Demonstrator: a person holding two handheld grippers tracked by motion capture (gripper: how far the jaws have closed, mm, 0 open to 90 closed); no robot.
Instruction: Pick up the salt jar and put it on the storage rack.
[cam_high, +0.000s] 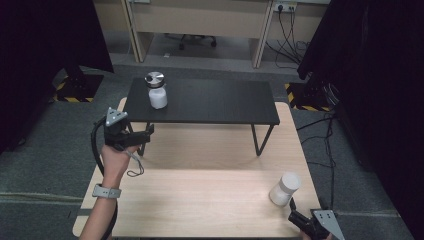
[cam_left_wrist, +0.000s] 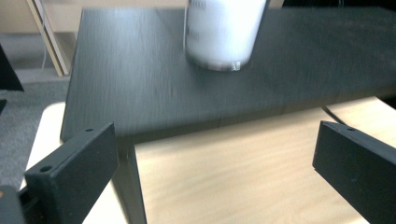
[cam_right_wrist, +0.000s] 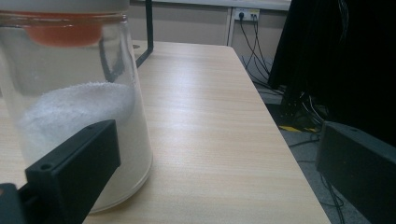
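Glass jar (cam_right_wrist: 79, 102) holds white powder; bottle (cam_high: 158, 95) bears steel weight (cam_high: 154, 79).

Open left claw (cam_left_wrist: 212, 172), white jar (cam_left_wrist: 224, 32) on black shelf (cam_left_wrist: 140, 88)

white jar (cam_high: 285, 189), black shelf (cam_high: 215, 102), pale wood table (cam_high: 200, 200)

open tabletop (cam_high: 200, 195) between black riser (cam_high: 210, 102) and jar (cam_high: 285, 189)
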